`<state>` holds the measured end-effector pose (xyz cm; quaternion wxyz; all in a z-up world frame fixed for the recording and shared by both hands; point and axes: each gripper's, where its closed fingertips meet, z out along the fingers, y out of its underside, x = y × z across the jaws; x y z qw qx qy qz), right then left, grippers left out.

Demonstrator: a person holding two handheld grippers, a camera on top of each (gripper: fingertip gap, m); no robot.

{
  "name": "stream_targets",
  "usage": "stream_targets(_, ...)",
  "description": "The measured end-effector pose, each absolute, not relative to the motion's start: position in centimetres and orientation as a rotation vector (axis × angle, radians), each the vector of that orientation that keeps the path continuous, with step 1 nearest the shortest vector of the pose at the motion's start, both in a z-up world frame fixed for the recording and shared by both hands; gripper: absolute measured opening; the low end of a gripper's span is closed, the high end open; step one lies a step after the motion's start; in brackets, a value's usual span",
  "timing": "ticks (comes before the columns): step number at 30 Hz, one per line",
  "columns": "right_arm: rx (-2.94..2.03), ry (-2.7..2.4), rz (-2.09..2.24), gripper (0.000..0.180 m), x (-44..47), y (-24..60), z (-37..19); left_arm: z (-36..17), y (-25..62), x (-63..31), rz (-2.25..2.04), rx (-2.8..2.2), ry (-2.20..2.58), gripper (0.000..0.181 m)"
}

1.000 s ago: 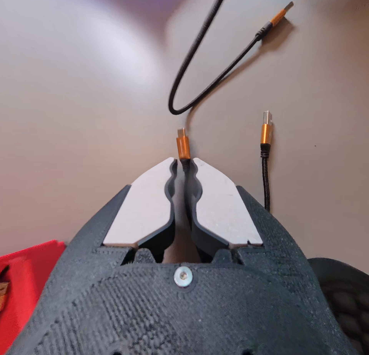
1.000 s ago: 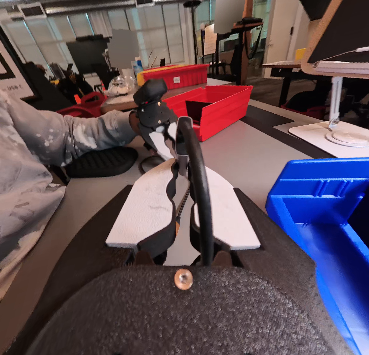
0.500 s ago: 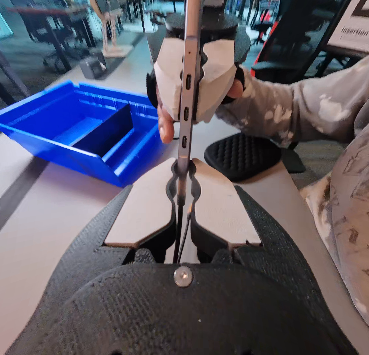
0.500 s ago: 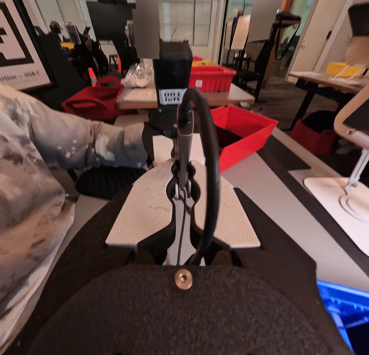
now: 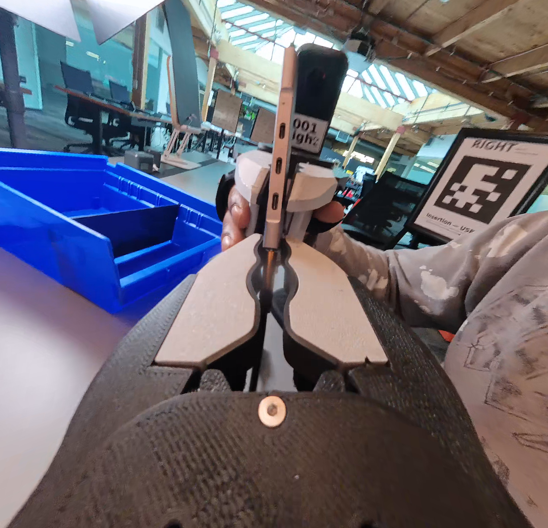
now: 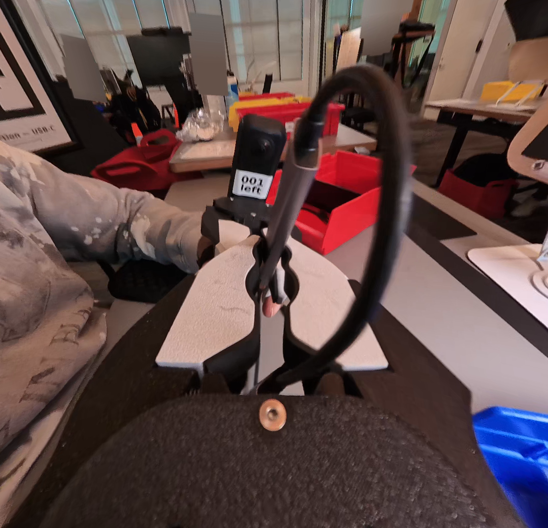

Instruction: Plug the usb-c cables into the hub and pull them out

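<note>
Hub (image 5: pixel 280 169) in right tongs (image 6: pixel 271 258), plug (image 5: pixel 269 260) in left tongs (image 5: pixel 271 246)

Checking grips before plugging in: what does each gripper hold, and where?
Left gripper: cable plug, by its orange shell. Right gripper: hub, near its lower end.

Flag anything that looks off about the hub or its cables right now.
Little stands out. The hub is held upright in the right gripper, slightly tilted, three side ports empty. Its black cable arcs in a big loop. The left gripper holds an orange plug at its lower end.
</note>
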<state>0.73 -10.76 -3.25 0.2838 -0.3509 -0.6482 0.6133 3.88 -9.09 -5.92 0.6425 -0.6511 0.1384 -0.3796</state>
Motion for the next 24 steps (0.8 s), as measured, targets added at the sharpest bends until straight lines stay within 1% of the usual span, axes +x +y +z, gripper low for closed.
stream_targets(4,-0.964,-1.945,1.497,0.009,1.4,-11.3,-4.8,-8.6,-9.0,4.9,-0.819,-1.673,0.414,0.01)
stream_targets(5,-0.958,-1.984,1.472,0.009,1.8,-11.5,-4.6,-9.1,-9.2,5.1,-0.799,-1.719,0.465,0.014)
stream_targets(7,-0.947,-2.043,1.382,0.009,2.5,-11.1,-4.3,-9.6,-10.0,4.4,-0.744,-1.79,0.547,0.032)
stream_targets(8,-0.956,-2.06,1.347,0.009,2.9,-10.7,-4.2,-9.6,-10.3,3.3,-0.687,-1.814,0.562,0.036)
stream_targets(10,-1.006,-2.077,1.312,0.009,3.8,-9.8,-4.0,-10.2,-10.5,-0.2,-0.513,-1.894,0.552,0.033)
stream_targets(12,-1.059,-2.091,1.293,0.009,4.7,-8.9,-4.4,-12.5,-11.3,-3.5,-0.401,-2.076,0.53,0.031)
stream_targets(14,-1.094,-2.09,1.299,0.009,5.3,-8.4,-5.1,-15.6,-12.9,-5.3,-0.409,-2.244,0.512,0.033)
stream_targets(18,-1.131,-2.045,1.381,0.009,5.8,-8.1,-6.8,-21.1,-14.8,-6.8,-0.436,-2.423,0.433,0.03)
stream_targets(21,-1.148,-1.998,1.455,0.009,5.5,-7.8,-7.8,-23.0,-15.5,-7.3,-0.38,-2.48,0.436,0.028)
stream_targets(24,-1.173,-1.956,1.516,0.009,5.1,-7.5,-8.6,-23.3,-15.7,-7.4,-0.262,-2.495,0.494,0.027)
